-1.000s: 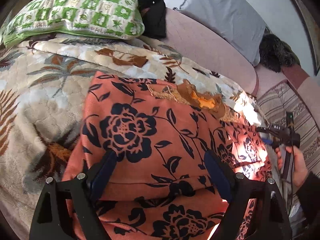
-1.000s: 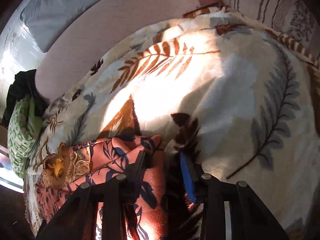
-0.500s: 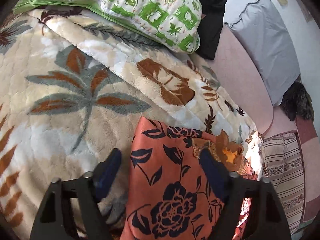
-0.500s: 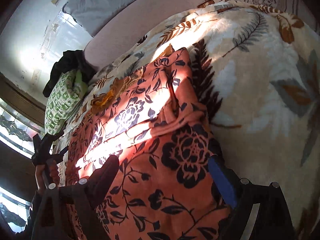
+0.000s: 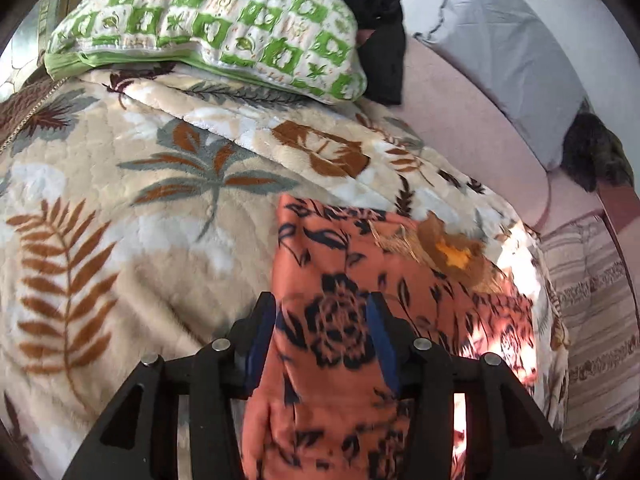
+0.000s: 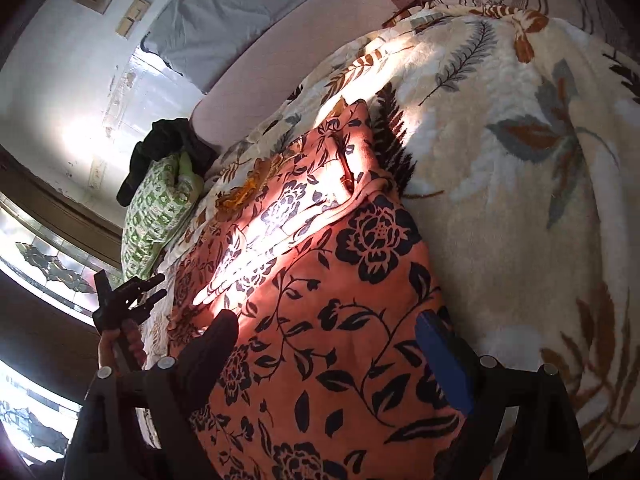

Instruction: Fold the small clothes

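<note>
One orange garment with a black floral print (image 5: 360, 280) lies on one cream blanket patterned with leaves (image 5: 120, 208). At the blanket's far edge rests one green-and-white checked pillow (image 5: 216, 28), with one heap of black clothing (image 5: 380, 32) just behind it. One grey pillow (image 5: 508, 60) and one dark furry item (image 5: 596, 156) sit on the pink bedding beyond. Two handheld grippers are in play: the left gripper (image 5: 322, 322) and the right gripper (image 6: 328, 340). One hand (image 6: 120, 346) shows.
</note>
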Action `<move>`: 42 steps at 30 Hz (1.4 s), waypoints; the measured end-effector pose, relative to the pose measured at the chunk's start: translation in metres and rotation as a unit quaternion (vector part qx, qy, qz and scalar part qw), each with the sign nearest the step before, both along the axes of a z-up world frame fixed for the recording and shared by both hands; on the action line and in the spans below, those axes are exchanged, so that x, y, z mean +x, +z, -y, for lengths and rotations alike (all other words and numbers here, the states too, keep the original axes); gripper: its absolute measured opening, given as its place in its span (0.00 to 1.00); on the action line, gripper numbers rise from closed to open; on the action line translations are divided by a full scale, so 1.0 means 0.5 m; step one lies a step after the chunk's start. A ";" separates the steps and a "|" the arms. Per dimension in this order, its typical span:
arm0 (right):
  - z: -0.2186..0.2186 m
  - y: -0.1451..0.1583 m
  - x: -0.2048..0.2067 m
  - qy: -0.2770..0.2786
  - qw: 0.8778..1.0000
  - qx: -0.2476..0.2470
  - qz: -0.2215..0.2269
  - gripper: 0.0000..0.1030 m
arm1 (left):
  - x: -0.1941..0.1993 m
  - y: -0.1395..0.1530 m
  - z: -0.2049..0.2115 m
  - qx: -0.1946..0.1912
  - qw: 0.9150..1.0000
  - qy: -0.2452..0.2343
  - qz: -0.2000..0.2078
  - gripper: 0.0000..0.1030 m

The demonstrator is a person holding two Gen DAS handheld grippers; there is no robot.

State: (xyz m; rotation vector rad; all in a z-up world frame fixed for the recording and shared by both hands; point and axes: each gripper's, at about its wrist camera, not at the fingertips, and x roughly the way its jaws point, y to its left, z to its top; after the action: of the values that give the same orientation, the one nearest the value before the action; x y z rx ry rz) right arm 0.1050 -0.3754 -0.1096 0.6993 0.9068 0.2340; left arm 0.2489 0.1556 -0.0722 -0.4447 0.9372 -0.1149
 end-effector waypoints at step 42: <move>0.047 -0.085 -0.198 0.127 0.987 0.016 -0.096 0.89 | -0.547 -0.136 0.013 0.056 0.989 0.020 -0.135 0.76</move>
State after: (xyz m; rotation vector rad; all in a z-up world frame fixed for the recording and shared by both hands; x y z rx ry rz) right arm 0.0060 -0.3988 -0.1519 0.6417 1.1799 0.4143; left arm -0.0245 0.1489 -0.1402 -0.3801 1.1930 0.0354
